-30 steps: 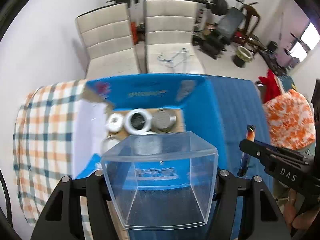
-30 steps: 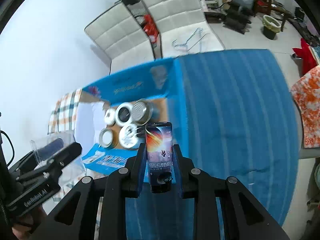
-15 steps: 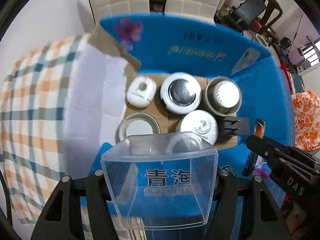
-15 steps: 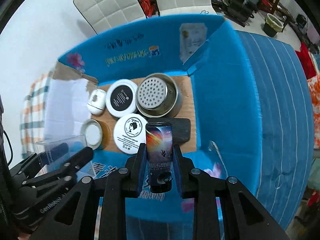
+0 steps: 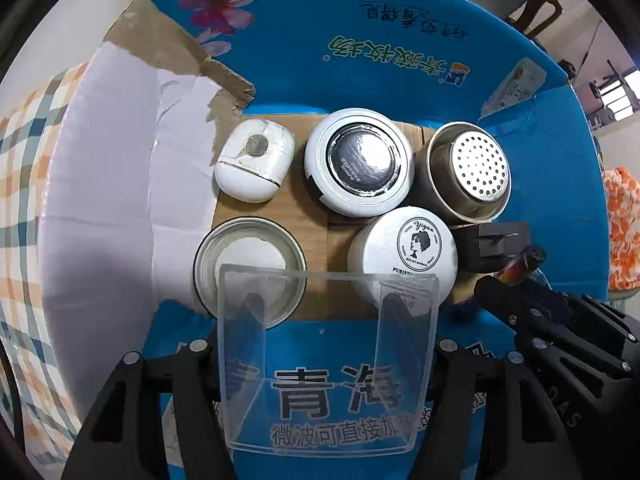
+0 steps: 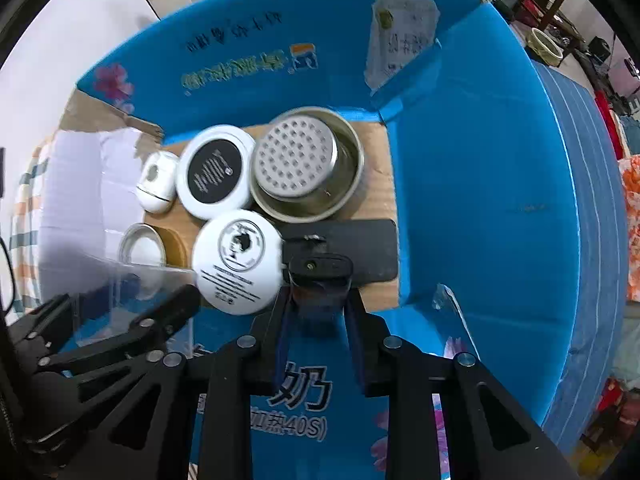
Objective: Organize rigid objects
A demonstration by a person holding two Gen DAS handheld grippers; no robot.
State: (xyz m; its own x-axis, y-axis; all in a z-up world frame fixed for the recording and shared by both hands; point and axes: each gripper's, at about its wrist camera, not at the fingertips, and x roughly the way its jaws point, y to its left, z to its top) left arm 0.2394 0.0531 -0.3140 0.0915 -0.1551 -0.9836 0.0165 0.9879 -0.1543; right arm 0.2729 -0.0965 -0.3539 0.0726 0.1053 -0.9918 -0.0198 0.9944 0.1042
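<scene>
Left tongs (image 5: pixel 328 364) clamp clear box (image 5: pixel 326 360) by its walls, stiff but slick; right tongs (image 6: pixel 318 320) pinch tube (image 6: pixel 320 280), prob. light, so we keep grip low.

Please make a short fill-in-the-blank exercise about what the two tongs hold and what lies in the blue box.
1. The left tongs hold a ____ plastic box.
2. The right tongs are shut on a tube whose cap is ____.
3. The metal strainer cup lies inside a ____ cardboard box.
4. The white jar with a woman's portrait lies next to a ____ phone.

Missing words: transparent; black; blue; black
</scene>
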